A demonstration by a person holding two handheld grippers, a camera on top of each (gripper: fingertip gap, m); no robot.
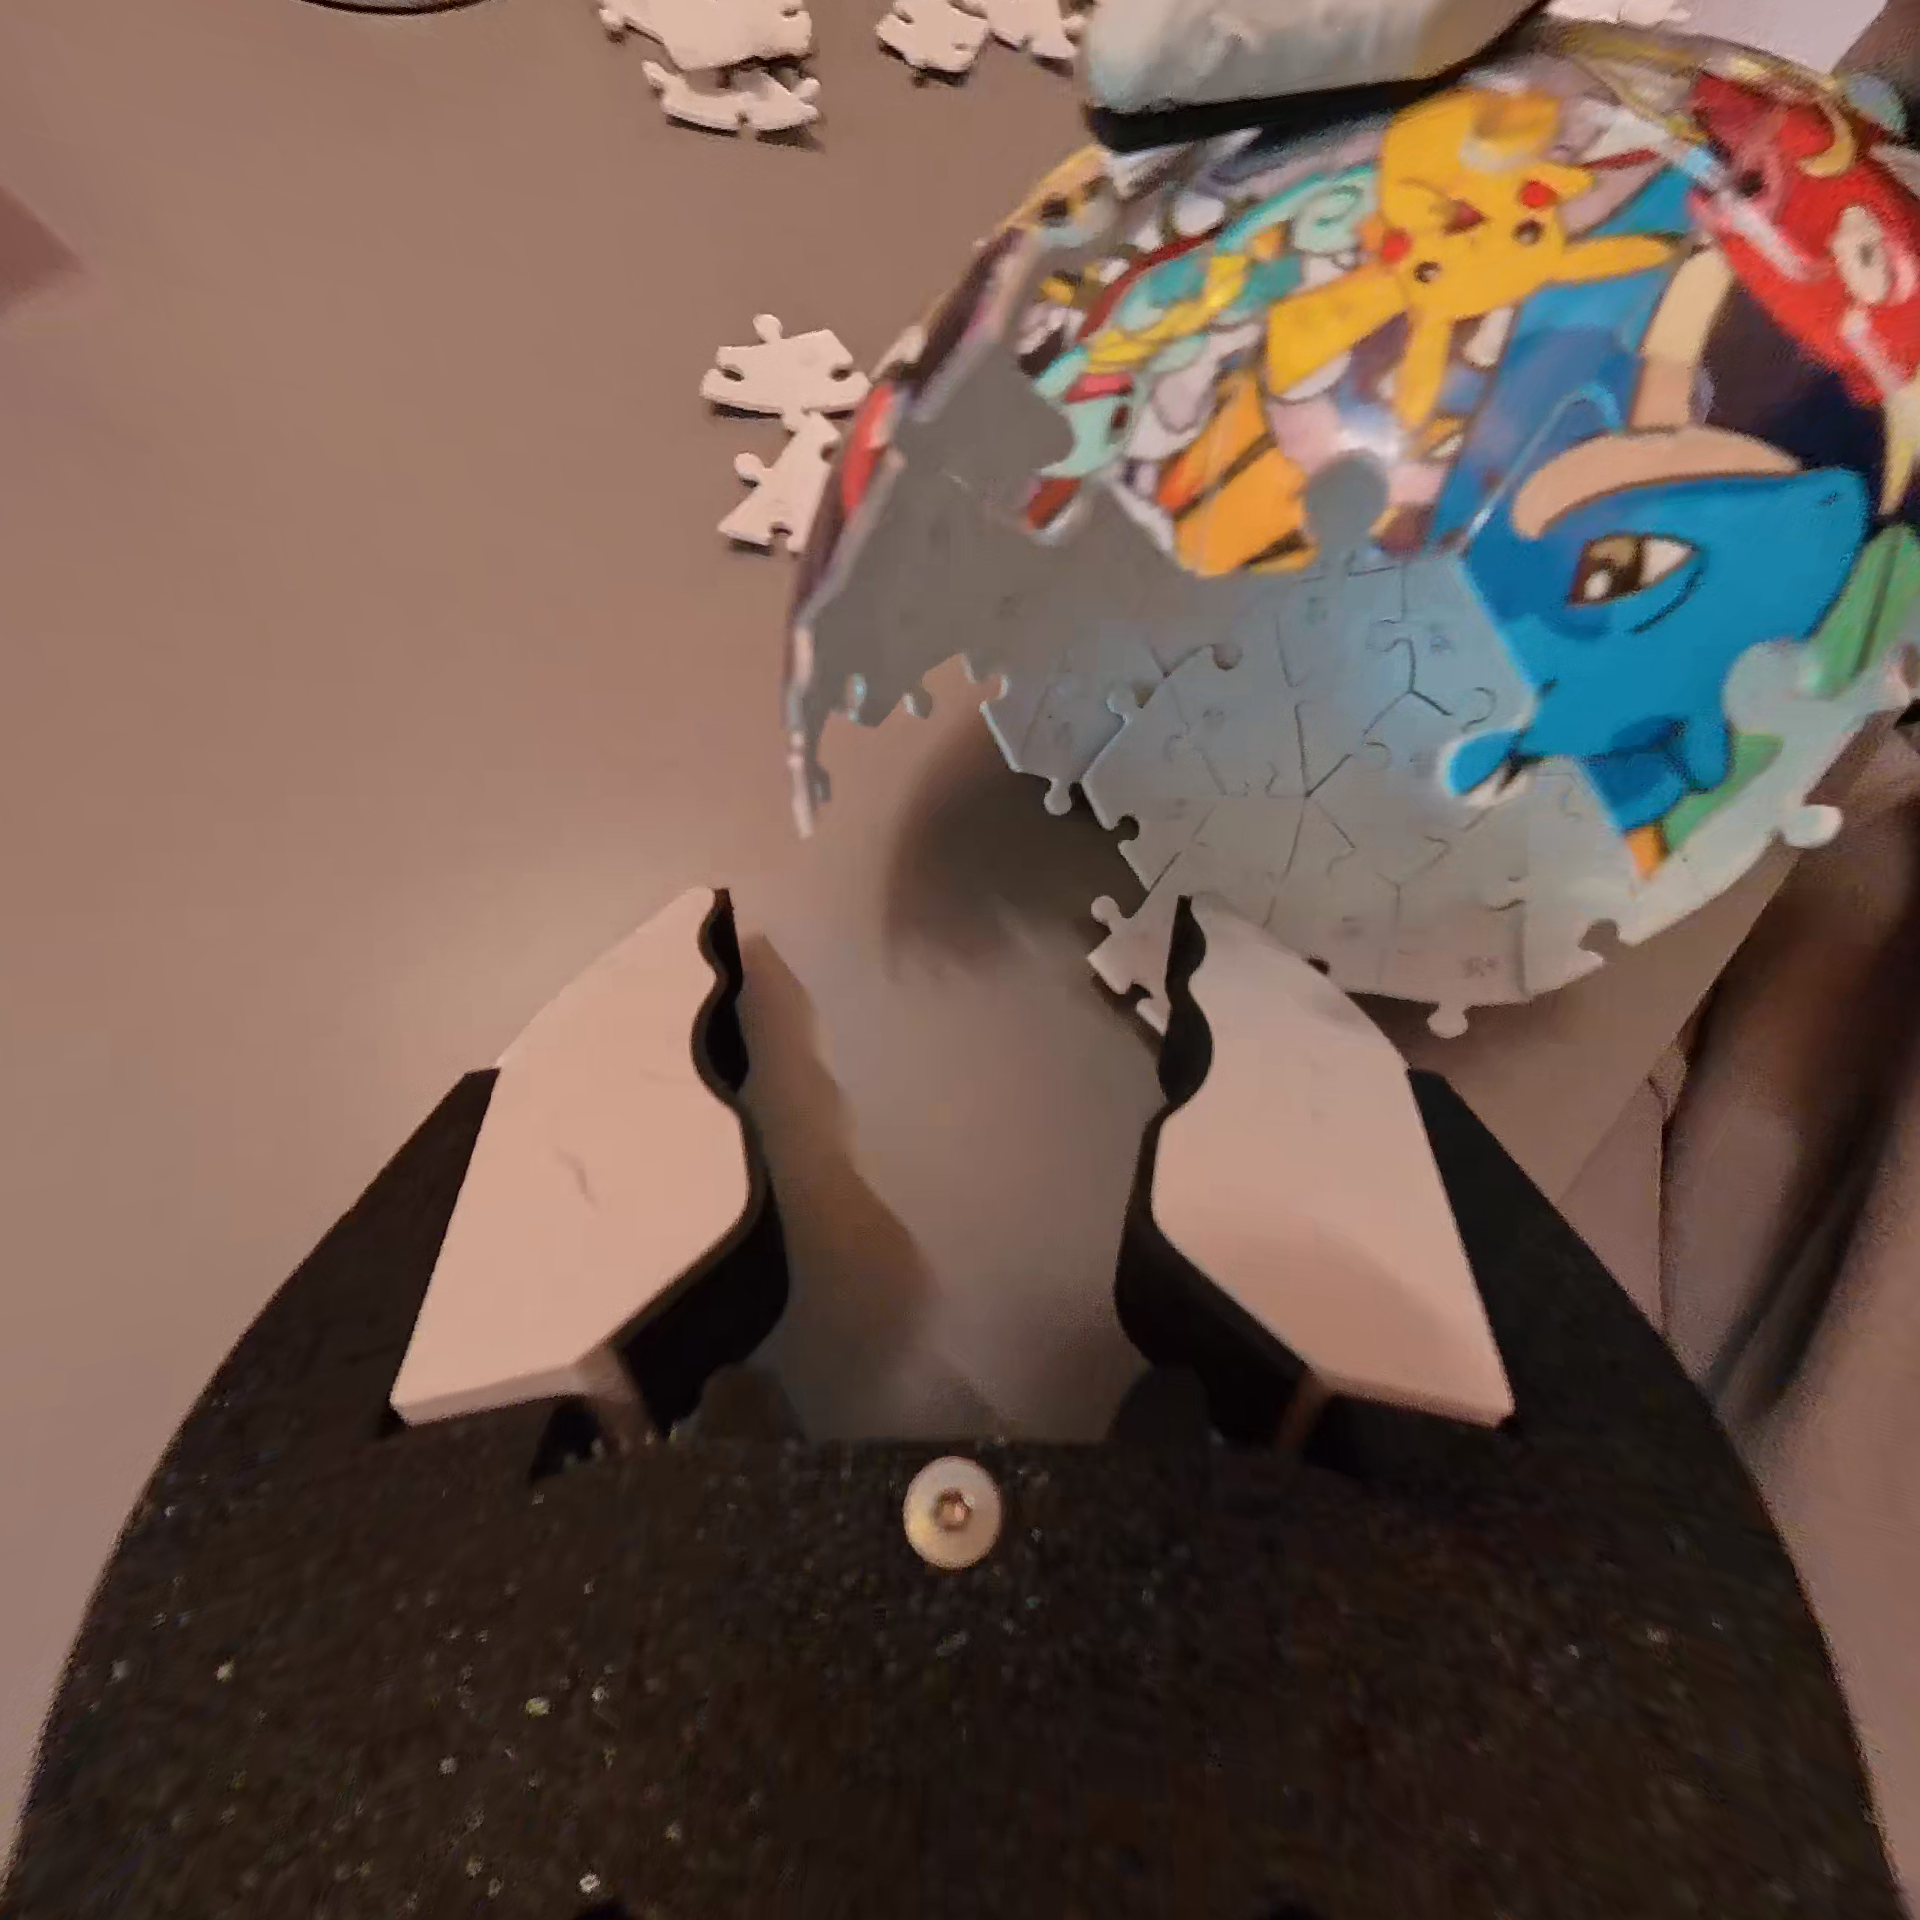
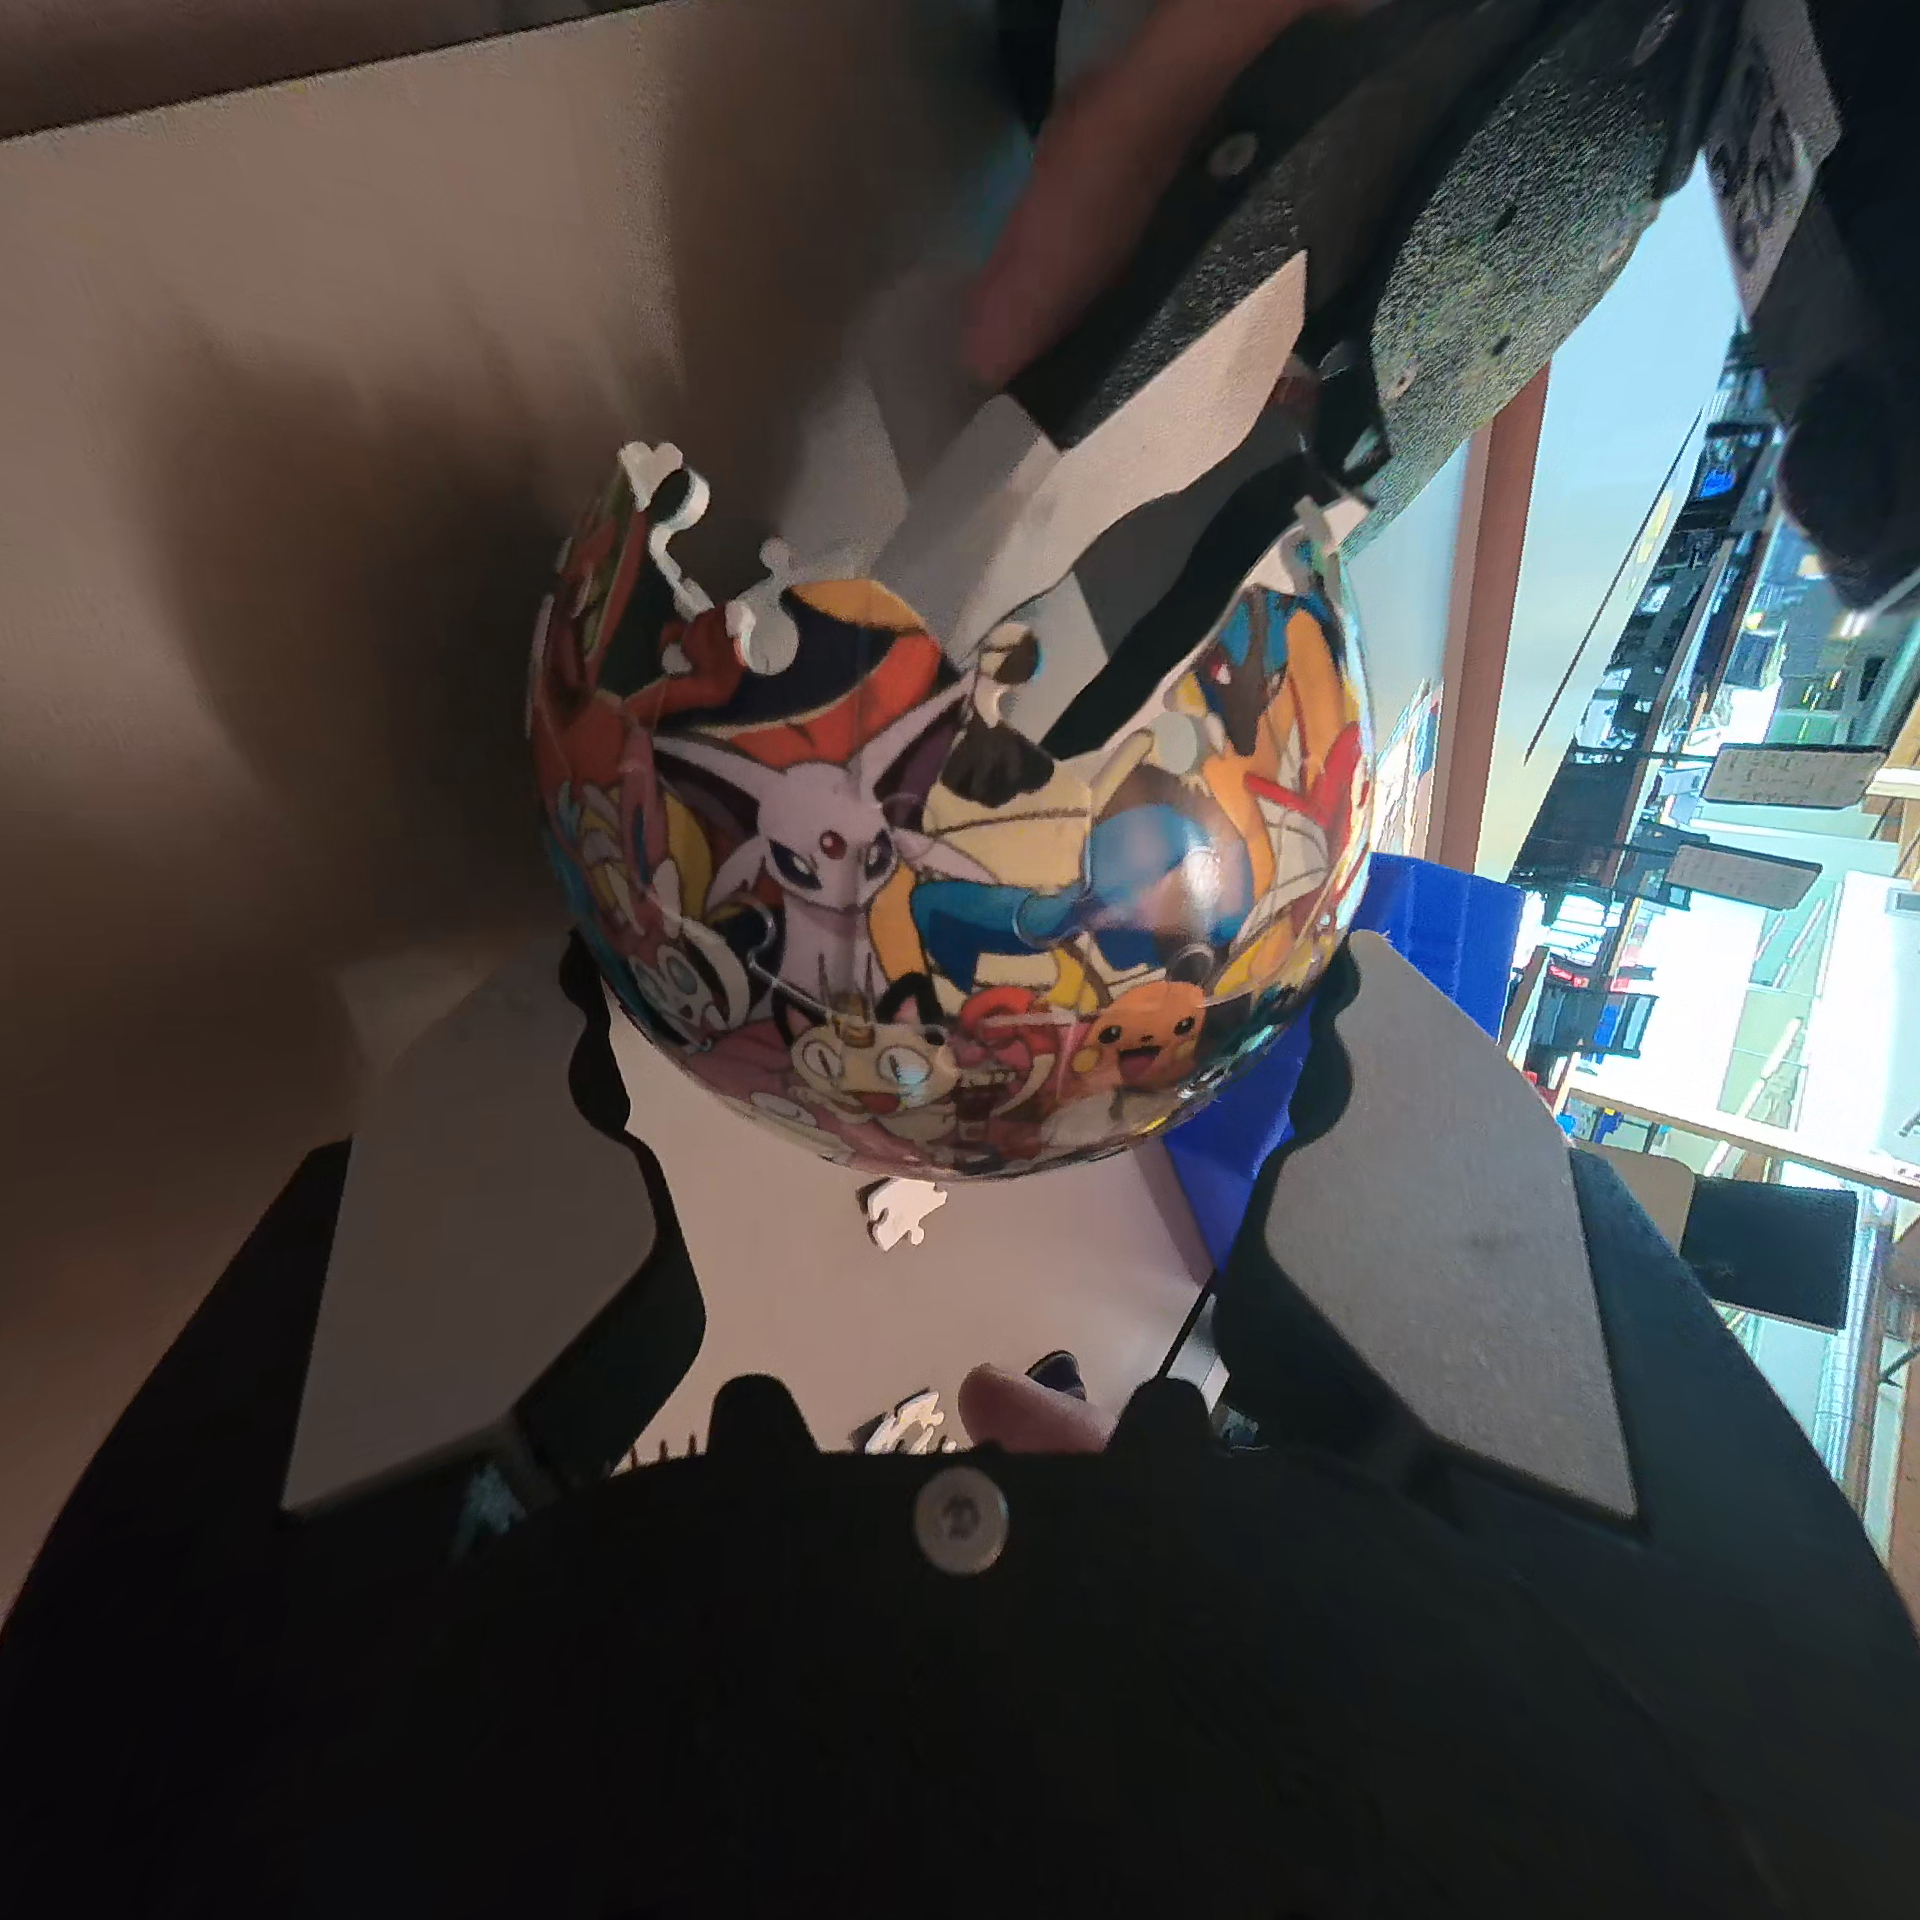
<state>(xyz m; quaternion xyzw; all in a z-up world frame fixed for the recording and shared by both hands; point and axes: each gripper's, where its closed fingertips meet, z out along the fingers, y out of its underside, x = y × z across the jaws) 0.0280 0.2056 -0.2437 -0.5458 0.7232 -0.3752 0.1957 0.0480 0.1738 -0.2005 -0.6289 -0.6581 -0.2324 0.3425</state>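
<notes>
A partly built puzzle ball (image 1: 1455, 499) with bright cartoon figures outside and a pale inside is held off the brown table (image 1: 364, 623). My right gripper (image 2: 961, 977) is shut on the ball (image 2: 935, 883), one finger on each side. One of its fingers (image 1: 1247, 62) also shows pressed on the ball's top in the left wrist view. My left gripper (image 1: 951, 925) is open and empty. Its right fingertip is next to a white piece (image 1: 1127, 956) jutting from the ball's jagged open rim. In the right wrist view, its fingers (image 2: 1091, 468) reach down to the ball's opening.
Loose white puzzle pieces lie on the table beside the ball (image 1: 779, 416) and at the far edge (image 1: 727, 62). Another loose piece (image 2: 899, 1210) lies on a white surface under the ball. A blue thing (image 2: 1434, 935) stands to the right. A person's hand (image 2: 1049, 208) holds the left gripper. The grippers' ends are close to 7 cm from one another.
</notes>
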